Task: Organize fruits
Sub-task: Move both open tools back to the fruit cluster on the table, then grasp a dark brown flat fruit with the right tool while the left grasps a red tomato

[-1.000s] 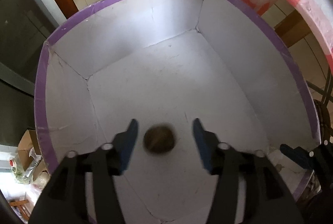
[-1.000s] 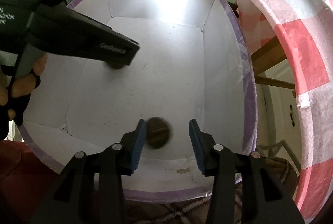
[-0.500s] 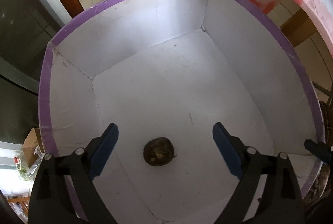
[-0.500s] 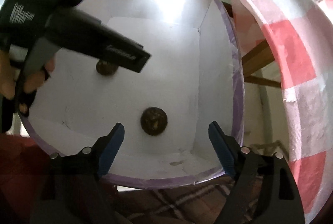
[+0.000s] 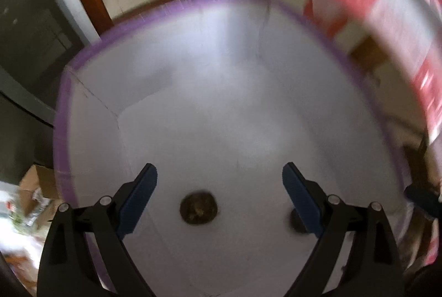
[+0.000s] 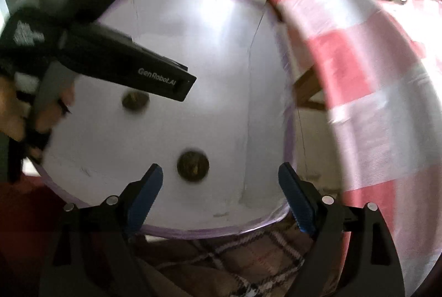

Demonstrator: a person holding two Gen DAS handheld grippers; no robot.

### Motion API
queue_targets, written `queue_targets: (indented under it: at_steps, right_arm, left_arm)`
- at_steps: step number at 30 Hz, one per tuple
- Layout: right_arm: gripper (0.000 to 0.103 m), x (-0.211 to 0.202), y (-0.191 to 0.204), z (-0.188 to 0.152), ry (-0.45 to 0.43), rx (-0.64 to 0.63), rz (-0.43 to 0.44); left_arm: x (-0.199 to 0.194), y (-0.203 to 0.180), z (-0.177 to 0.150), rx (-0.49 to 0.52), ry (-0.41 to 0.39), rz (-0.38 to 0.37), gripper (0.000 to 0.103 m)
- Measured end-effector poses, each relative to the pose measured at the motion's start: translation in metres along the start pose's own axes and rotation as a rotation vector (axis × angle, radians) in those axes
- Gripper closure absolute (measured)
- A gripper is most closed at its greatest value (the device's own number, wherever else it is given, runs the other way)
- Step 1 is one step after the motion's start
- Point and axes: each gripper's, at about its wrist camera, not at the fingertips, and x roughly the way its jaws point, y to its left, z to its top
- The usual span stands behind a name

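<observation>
Box (image 6: 221,225) floor mostly bare — two brown fruits (image 6: 192,165) (image 6: 135,100) near its front edge; red-checked tablecloth (image 6: 359,81) crowds the right wall.

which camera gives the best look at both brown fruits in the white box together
The right wrist view. Both lie unobstructed on the box floor: one brown fruit ahead of the right hand-held gripper, the other fruit beside the left one. The left wrist view shows one clearly; a finger mostly hides the second.
</observation>
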Motion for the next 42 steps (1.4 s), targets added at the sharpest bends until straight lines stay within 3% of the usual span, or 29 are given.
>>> queue_targets:
  at_steps: [4,6,8,11,14,16,20,26,30,34,36,40,42]
  right_arm:
    - [0.020,-0.061,-0.036,0.003,-0.235,0.152,0.036]
    - [0.017,-0.107,-0.063,-0.001,-0.415,0.259,0.038]
    - [0.017,-0.150,-0.085,-0.010,-0.568,0.335,0.006]
    - [0.016,-0.203,-0.122,-0.025,-0.751,0.442,-0.101]
    - [0.016,-0.237,-0.158,-0.048,-0.835,0.582,-0.233]
    - [0.016,-0.249,-0.181,-0.059,-0.822,0.666,-0.300]
    - [0.016,-0.260,-0.253,-0.097,-0.789,0.897,-0.377]
    - [0.016,-0.248,-0.358,-0.176,-0.714,1.229,-0.506]
    - [0.016,-0.226,-0.413,-0.238,-0.625,1.427,-0.549]
    - [0.016,-0.205,-0.455,-0.281,-0.525,1.551,-0.588]
    - [0.014,-0.193,-0.480,-0.294,-0.463,1.581,-0.609]
    - [0.014,-0.171,-0.528,-0.310,-0.335,1.596,-0.639]
    - [0.014,-0.161,-0.548,-0.313,-0.305,1.602,-0.610]
  left_arm:
    - [-0.056,0.004,0.023,-0.033,-0.280,0.026,0.009]
    - [-0.092,-0.002,0.037,-0.013,-0.430,0.038,0.001]
    - [-0.129,-0.018,0.052,0.020,-0.570,0.045,0.001]
    - [-0.165,-0.052,0.070,0.096,-0.668,-0.009,0.001]
    - [-0.187,-0.108,0.085,0.185,-0.696,-0.112,0.001]
    - [-0.195,-0.150,0.088,0.236,-0.688,-0.184,0.001]
    - [-0.185,-0.245,0.115,0.319,-0.589,-0.376,0.001]
    - [-0.136,-0.393,0.128,0.466,-0.472,-0.483,0.001]
    - [-0.111,-0.464,0.133,0.473,-0.431,-0.543,0.002]
    - [-0.087,-0.495,0.137,0.443,-0.387,-0.573,0.001]
    - [-0.077,-0.501,0.140,0.446,-0.311,-0.593,0.002]
    - [-0.071,-0.491,0.145,0.404,-0.285,-0.684,0.002]
    - [-0.065,-0.484,0.149,0.360,-0.261,-0.717,0.002]
